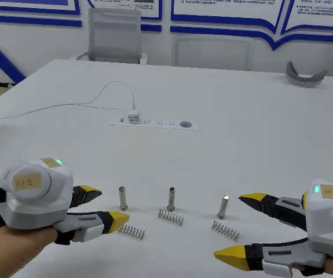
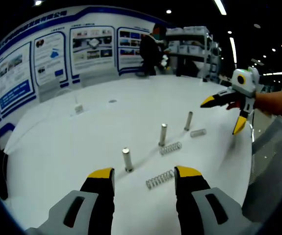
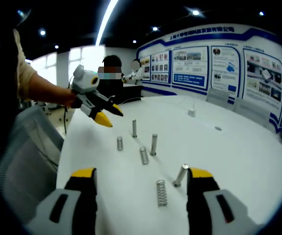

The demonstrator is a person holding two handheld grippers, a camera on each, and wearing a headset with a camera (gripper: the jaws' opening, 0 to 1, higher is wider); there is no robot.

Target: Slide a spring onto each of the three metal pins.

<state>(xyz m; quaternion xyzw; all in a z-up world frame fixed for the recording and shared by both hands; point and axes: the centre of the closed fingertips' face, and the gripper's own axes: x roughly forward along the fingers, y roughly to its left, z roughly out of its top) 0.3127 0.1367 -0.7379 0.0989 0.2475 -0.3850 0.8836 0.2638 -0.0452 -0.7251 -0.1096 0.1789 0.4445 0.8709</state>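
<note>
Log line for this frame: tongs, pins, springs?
left tongs open, empty; right tongs open, empty; left pin, middle pin, right pin standing, bare; left spring, middle spring, right spring loose

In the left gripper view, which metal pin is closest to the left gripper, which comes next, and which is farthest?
1. The near pin, just ahead of the left gripper and its open jaws.
2. The middle pin, halfway along the row.
3. The far pin, at the row's other end, near the right gripper.
</note>
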